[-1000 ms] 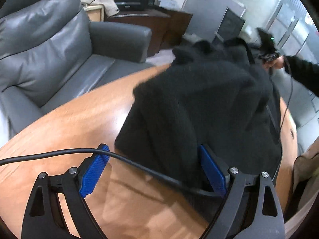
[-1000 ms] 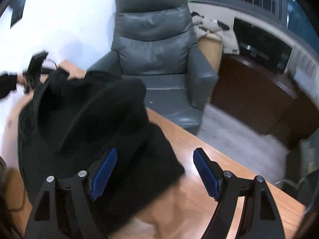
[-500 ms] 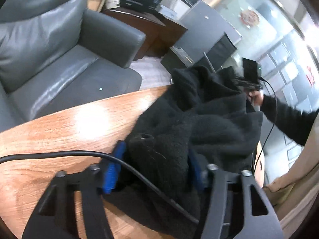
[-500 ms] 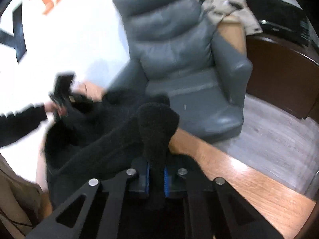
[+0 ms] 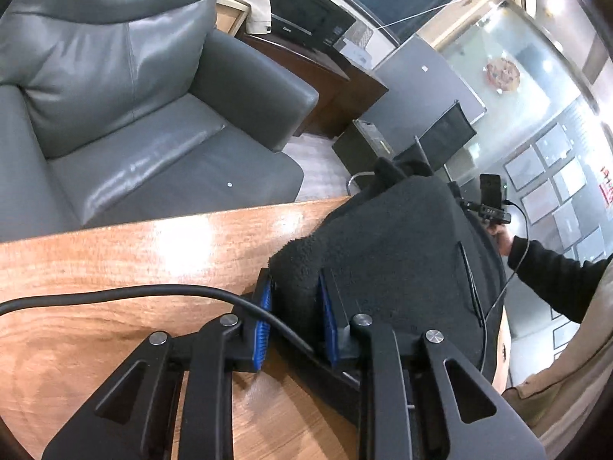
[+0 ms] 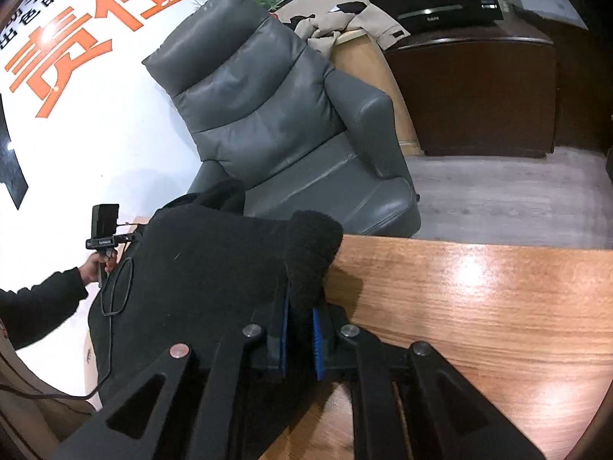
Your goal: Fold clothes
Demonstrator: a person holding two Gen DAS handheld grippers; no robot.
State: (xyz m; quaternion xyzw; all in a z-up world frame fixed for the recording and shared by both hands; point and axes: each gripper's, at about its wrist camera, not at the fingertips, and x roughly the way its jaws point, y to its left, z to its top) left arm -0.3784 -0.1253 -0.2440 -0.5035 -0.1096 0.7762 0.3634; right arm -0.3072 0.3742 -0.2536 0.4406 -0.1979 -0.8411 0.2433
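Observation:
A black fleece garment is stretched taut above the wooden table. My left gripper is shut on one bunched corner of it, between the blue pads. My right gripper is shut on the other corner of the garment, with a fleece fold sticking up between its blue pads. Each view shows the other gripper's hand at the far side of the cloth: the right hand and the left hand.
A grey leather armchair stands just beyond the table's far edge, also in the right wrist view. A dark wooden cabinet with a black appliance is behind it. A black cable crosses the table.
Both grippers closed from wide open onto corners of the black garment, then lifted and pulled it apart, so the cloth went from a heap to a taut sheet.

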